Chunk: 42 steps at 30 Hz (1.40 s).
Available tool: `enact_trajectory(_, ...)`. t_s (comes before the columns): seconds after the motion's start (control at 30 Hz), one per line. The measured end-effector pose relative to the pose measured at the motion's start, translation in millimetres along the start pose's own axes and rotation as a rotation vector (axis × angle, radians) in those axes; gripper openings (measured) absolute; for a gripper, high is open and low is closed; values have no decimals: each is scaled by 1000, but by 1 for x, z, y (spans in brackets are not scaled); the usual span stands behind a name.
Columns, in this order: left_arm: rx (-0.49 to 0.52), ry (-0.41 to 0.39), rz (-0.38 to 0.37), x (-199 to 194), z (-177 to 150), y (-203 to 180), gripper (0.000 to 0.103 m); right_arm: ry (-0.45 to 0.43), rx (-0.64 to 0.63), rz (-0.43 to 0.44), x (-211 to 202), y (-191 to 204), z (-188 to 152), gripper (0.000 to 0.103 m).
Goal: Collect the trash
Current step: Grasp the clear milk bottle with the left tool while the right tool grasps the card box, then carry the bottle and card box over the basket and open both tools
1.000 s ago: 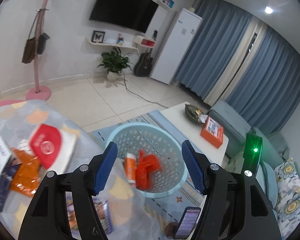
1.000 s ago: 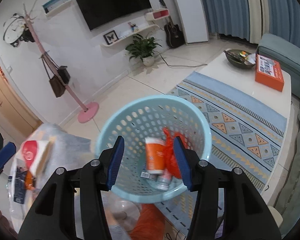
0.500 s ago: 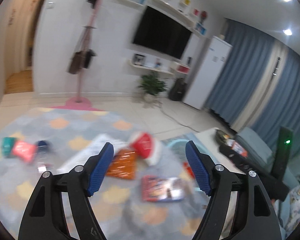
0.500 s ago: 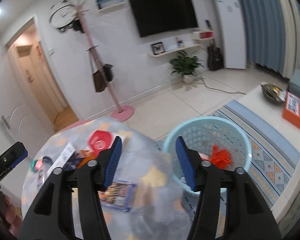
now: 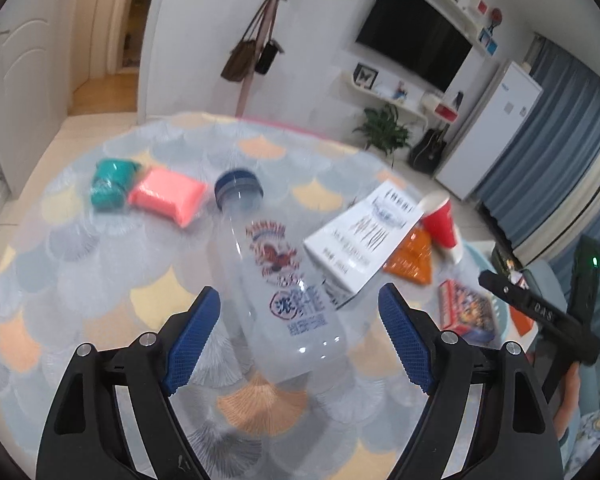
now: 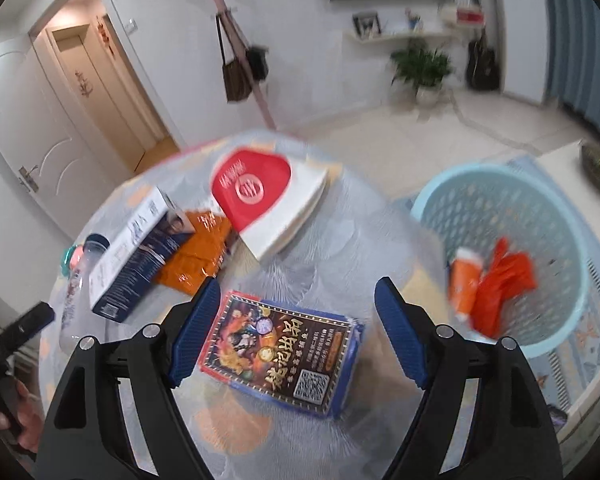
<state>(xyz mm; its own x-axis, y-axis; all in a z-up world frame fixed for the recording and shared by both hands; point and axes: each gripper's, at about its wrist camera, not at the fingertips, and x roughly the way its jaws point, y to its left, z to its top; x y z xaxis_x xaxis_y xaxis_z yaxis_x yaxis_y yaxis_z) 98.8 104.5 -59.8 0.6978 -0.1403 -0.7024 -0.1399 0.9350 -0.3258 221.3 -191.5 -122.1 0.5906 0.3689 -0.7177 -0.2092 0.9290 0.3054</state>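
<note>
Left wrist — hand-held gripper [image 5: 298, 334] wide around bottle [image 5: 278, 280].

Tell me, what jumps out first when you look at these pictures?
The clear bottle lying on the table, right between the open left tongs. In the right view, the colourful packet sits between the open right tongs. Off the table's right edge stands a blue basket with orange trash inside.
</note>
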Motion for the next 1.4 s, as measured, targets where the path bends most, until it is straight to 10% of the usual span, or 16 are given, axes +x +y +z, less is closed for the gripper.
enact_trajectory(0.5,12,73,26,25,-14,8,67,155,-176,179,-5,54,-58,73)
enact_trajectory(0.9,16,63,46,29,-6,5,66,82,-267,-37,10,100,-69,71)
enact_trajectory(1.4,-19,-81,-19,-17,-8,16,59,-43,-320,-72,-21,117,-69,57)
